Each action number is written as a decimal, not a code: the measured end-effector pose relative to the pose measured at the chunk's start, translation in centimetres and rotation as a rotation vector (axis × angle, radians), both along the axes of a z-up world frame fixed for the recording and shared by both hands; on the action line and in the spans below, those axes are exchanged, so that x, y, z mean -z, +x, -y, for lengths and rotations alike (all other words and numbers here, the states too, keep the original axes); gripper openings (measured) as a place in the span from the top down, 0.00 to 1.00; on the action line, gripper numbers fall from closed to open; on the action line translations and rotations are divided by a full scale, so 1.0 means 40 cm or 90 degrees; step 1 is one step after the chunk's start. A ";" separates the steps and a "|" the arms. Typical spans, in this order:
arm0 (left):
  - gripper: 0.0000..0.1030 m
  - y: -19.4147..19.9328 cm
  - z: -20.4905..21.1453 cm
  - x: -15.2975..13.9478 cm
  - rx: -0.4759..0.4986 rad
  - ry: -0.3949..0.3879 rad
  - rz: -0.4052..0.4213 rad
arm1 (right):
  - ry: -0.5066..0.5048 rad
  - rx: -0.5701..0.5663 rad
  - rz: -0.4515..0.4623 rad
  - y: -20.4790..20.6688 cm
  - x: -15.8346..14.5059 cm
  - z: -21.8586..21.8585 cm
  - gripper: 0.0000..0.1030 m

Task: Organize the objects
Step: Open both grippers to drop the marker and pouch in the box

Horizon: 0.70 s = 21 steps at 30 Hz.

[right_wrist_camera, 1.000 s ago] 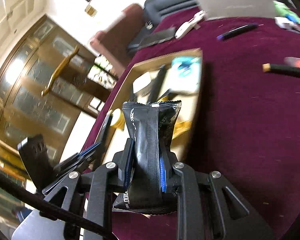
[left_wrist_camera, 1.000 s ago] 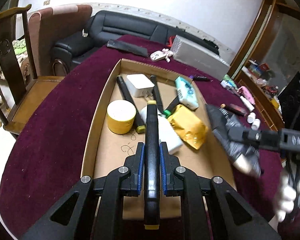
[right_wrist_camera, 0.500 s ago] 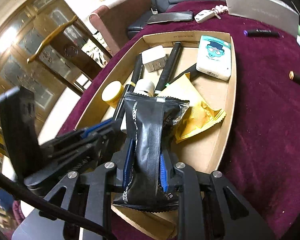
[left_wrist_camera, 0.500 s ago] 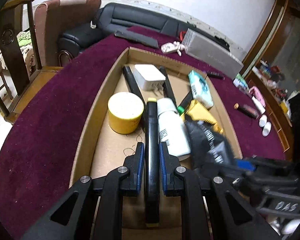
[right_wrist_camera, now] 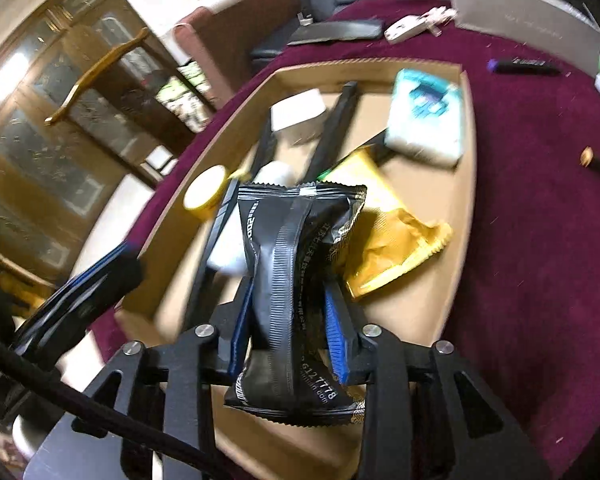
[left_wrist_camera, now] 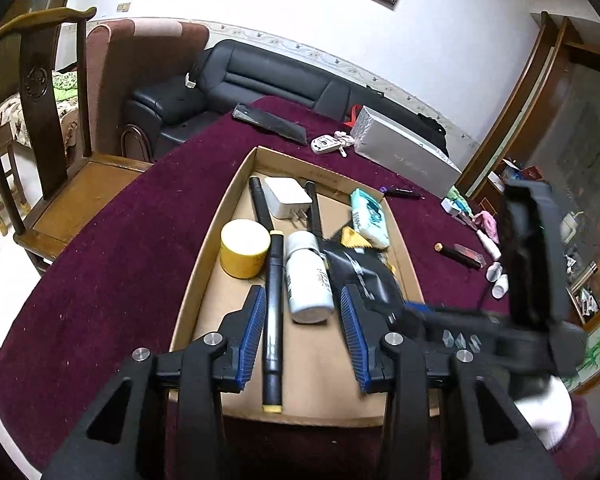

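Your left gripper has its fingers spread wide, grasping nothing; the black marker lies flat on the floor of the cardboard box between them, close to the left finger but not clearly touching, its yellow end toward the box's near wall. It lies lengthwise beside the white bottle and the yellow tape roll, probably so the long items line up and leave room. Your right gripper is clenched on the black snack packet, pinched at its waist so both ends flare out, and held above the box's near right part, over the gold packet. Likely reason: the packet is soft, so a middle pinch keeps it from sagging out. Whether it touches the box floor, cannot tell. Further back in the box sit a white charger and a tissue pack, near the far wall. A purple-capped pen and small white bottles lie outside on the tabletop, toward its right edge, not yet boxed.
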State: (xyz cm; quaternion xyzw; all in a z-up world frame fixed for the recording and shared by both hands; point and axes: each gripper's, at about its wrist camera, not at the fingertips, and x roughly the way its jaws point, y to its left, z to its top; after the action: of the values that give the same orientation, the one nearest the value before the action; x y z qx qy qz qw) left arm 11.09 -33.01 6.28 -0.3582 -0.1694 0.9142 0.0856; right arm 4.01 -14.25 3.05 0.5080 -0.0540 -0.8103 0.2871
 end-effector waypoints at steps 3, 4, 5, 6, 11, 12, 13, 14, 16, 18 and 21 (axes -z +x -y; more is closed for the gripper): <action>0.65 0.007 0.004 -0.002 -0.002 0.009 0.001 | -0.021 -0.007 0.027 -0.011 0.001 -0.007 0.68; 0.64 0.009 0.006 -0.002 -0.003 0.012 0.000 | -0.036 -0.019 0.036 -0.007 0.001 -0.005 0.67; 0.62 0.011 0.008 -0.002 -0.004 0.014 0.000 | -0.051 -0.034 0.046 -0.001 -0.001 -0.008 0.67; 0.62 0.013 0.011 -0.002 -0.005 0.016 0.000 | -0.059 -0.044 0.052 0.007 -0.002 -0.010 0.67; 0.62 0.022 0.014 -0.001 -0.006 0.023 -0.003 | -0.078 -0.017 0.042 0.019 -0.033 -0.055 0.65; 0.62 0.024 0.015 -0.001 -0.005 0.024 -0.003 | -0.085 -0.005 0.041 0.018 -0.037 -0.070 0.61; 0.62 0.025 0.016 0.001 -0.006 0.025 -0.003 | -0.093 0.008 0.042 0.016 -0.041 -0.084 0.57; 0.61 0.025 0.018 0.002 -0.006 0.027 -0.002 | -0.109 0.021 0.044 0.016 -0.047 -0.105 0.56; 0.56 0.026 0.021 0.006 -0.009 0.031 0.001 | -0.125 0.039 0.046 0.018 -0.052 -0.131 0.55; 0.56 0.027 0.022 0.009 -0.010 0.038 0.005 | -0.133 0.057 0.042 0.020 -0.057 -0.151 0.55; 0.53 0.038 0.015 0.004 -0.003 0.040 0.004 | -0.139 0.080 0.035 0.032 -0.057 -0.201 0.55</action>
State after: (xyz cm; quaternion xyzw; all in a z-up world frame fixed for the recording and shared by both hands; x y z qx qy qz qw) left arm 12.61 -33.62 6.10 -0.3580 -0.1994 0.9073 0.0939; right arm 5.29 -6.20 5.32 0.4914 -0.1812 -0.8019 0.2874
